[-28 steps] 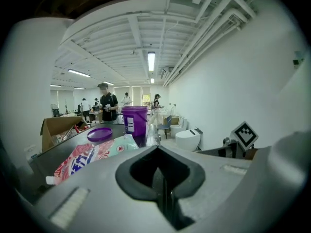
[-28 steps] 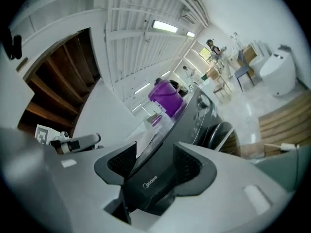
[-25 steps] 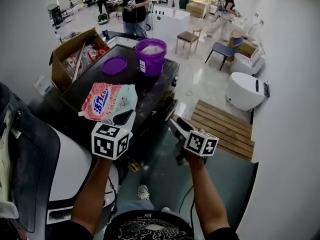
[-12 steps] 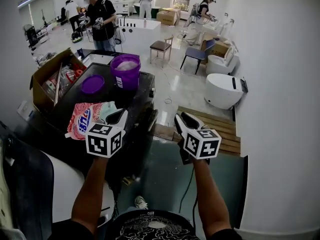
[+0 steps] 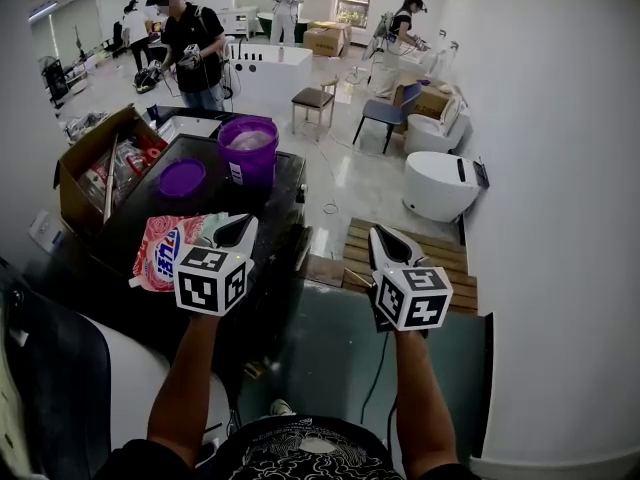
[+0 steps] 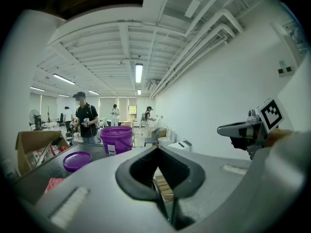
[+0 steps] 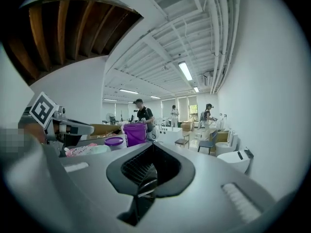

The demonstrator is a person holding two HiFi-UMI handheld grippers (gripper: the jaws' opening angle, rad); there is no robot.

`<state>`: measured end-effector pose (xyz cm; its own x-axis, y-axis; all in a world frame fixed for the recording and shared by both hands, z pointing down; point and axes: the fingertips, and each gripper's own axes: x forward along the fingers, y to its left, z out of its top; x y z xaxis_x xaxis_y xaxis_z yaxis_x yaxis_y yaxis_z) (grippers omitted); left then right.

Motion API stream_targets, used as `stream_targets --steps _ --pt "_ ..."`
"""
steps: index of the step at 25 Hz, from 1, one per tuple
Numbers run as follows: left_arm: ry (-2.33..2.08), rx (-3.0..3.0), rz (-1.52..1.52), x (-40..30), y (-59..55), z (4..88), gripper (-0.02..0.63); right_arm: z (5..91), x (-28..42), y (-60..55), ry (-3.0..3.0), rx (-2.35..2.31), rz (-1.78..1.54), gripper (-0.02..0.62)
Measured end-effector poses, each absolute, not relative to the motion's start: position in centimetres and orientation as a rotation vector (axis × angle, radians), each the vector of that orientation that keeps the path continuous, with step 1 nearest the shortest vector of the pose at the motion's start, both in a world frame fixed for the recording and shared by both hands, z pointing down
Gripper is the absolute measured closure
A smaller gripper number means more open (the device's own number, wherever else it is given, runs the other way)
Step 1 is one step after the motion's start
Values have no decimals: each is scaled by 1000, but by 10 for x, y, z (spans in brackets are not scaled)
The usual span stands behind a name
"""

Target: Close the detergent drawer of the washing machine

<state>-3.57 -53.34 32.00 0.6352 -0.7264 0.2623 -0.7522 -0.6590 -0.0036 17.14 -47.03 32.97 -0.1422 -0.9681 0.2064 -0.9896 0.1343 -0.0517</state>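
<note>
Jaws of my right gripper (image 5: 385, 240) had just been closing and met empty; my left gripper (image 5: 238, 230) was pressed together too. The dark washing machine (image 5: 285, 203) stood at left, and I could not make out its detergent drawer.

The left tool (image 6: 157, 148) fills the lower frame, its grey jaws pressed together with nothing between them. Through the hollow behind the tips shows a bit of slatted wooden pallet (image 6: 160, 186). Ahead and to the tool's left lies a dark worktop (image 6: 43, 174) carrying a purple bucket (image 6: 116, 140), a purple lid (image 6: 77, 160) nearer, an open cardboard box (image 6: 35, 147) further left, and the corner of a pink bag (image 6: 54, 183) just beside the jaw. Beyond the bucket stands a person in a dark shirt (image 6: 83, 124). To the right, level with the tool, the right tool (image 6: 224, 129) is seen side-on.
</note>
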Motion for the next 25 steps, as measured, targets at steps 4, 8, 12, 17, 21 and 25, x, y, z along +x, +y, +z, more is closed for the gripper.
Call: stream_targets --steps 4,8,12,17,21,25 --pt "-1238 2753 376 -37 -534 322 606 328 173 -470 -2238 1997 236 572" --pt "-1230 2747 379 -40 -535 326 606 323 173 -471 -2238 2015 215 571" --pt "-1229 2750 374 -42 -537 325 606 321 173 -472 -2240 2028 212 572" --pt "-1232 2748 377 -44 -539 326 606 323 172 -473 -2235 2033 217 571" --pt "-1231 2746 373 -45 -540 326 606 320 171 -474 -2233 2032 209 571" --pt "-1218 2748 374 -45 -541 327 606 319 170 -474 -2230 2039 204 571"
